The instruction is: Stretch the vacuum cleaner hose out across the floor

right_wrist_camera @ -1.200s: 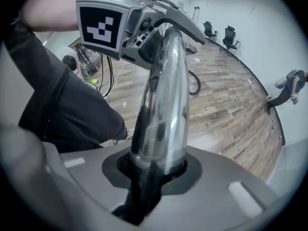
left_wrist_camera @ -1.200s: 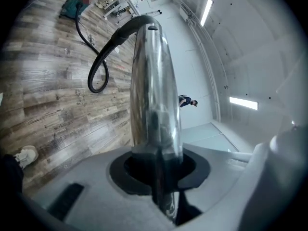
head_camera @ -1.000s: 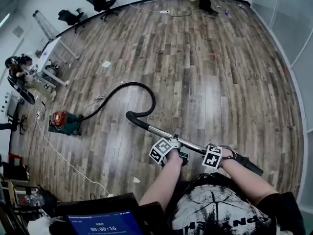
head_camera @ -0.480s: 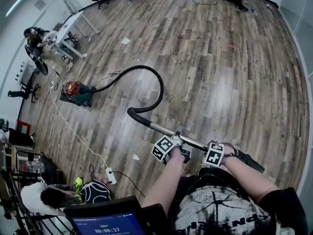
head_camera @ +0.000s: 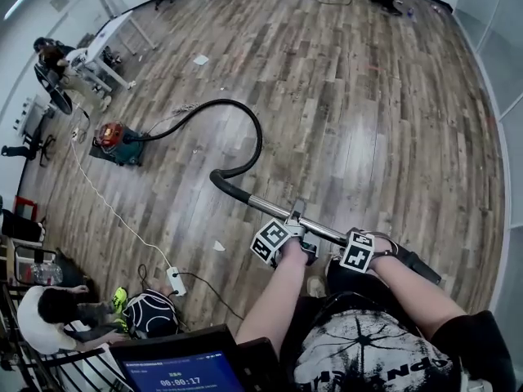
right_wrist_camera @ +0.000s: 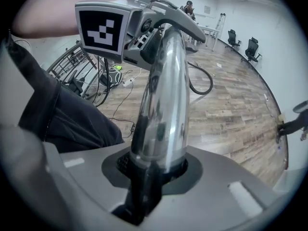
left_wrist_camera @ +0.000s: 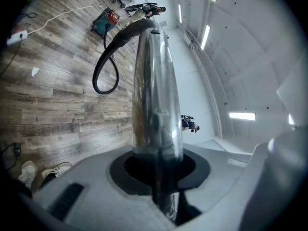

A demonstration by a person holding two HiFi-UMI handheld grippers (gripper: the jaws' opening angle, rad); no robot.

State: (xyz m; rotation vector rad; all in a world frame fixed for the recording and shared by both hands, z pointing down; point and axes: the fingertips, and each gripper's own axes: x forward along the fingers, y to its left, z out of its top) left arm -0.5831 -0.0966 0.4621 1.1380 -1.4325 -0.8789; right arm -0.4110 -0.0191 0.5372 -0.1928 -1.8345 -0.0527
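Both tongs are clamped on the shiny metal tube (head_camera: 265,207) at lower centre of the head view; the left gripper (head_camera: 300,237) sits further up it, the right gripper (head_camera: 369,250) nearer its black handle end; from the tube's far end the black hose (head_camera: 258,133) arches across mid-frame and drops left to the vacuum cleaner (head_camera: 113,137) on the wooden floor (head_camera: 368,121); a white cord (head_camera: 114,215) trails to a power strip (head_camera: 175,281) at lower left.

flr (head_camera: 368,137): wood planks | walls (left_wrist_camera: 190,93): wht | ceil: strip lts (left_wrist_camera: 207,35) | office chrs (right_wrist_camera: 251,48) far end | desk (head_camera: 106,35) L
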